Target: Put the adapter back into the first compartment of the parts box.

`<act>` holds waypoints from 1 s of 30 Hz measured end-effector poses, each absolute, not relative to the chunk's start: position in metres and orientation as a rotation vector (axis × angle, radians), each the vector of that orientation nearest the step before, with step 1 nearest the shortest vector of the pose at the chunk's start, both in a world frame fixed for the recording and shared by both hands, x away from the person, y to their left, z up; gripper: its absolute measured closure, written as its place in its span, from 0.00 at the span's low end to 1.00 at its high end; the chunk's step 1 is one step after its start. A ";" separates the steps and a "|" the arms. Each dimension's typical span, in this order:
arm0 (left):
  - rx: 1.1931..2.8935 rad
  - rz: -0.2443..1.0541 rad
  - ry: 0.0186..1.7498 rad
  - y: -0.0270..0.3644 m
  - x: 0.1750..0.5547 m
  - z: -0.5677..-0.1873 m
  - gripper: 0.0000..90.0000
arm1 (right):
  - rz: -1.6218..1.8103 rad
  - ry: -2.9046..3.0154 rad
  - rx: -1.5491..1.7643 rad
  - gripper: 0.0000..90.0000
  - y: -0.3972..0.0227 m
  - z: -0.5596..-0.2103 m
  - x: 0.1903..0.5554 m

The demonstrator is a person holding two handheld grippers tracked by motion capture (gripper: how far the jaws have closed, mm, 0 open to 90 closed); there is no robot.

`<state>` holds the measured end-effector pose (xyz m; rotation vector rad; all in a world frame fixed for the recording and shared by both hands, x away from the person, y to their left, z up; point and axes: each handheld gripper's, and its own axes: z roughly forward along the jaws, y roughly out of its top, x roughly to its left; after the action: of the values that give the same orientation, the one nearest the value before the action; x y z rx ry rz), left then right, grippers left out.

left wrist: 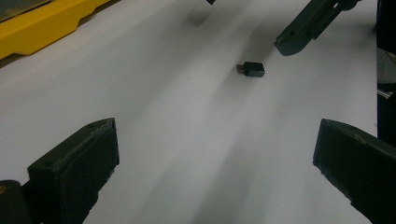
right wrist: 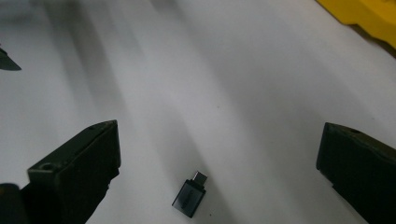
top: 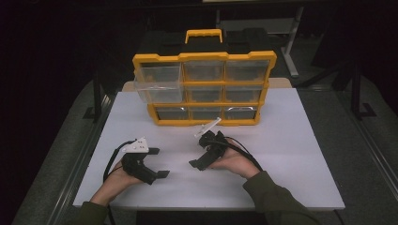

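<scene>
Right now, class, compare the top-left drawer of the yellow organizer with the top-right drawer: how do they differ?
The top-left drawer is pulled out toward the table; the top-right drawer sits pushed in, flush with the yellow frame. Pulled out, the top-left drawer shows its clear side walls and looks bigger; the top-right drawer shows just its front. Both are clear plastic, in the top row.

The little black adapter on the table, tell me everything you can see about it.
The adapter is a small, dark, boxy plug with a short metal connector at one end, its casing looking like smooth plastic. It lies flat on the white table, loose, with nothing touching it. In the right gripper view it sits between the open jaws of the right gripper, near their base. The left gripper view shows it farther off, beyond that gripper's open jaws.
</scene>
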<state>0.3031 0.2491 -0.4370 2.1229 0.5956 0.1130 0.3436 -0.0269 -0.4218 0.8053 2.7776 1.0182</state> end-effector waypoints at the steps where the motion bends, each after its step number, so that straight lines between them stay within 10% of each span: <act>1: 2.123 0.113 0.596 0.249 0.303 -0.437 0.00 | 1.015 2.782 0.802 0.00 -0.027 -0.423 0.343; 30: 2.127 0.130 0.594 0.248 0.301 -0.440 0.00 | 0.911 2.838 0.793 0.04 -0.027 -0.439 0.330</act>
<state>0.3009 0.2482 -0.4399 2.1271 0.5945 0.1297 0.3298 -0.0272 -0.4394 0.7929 2.8380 0.9109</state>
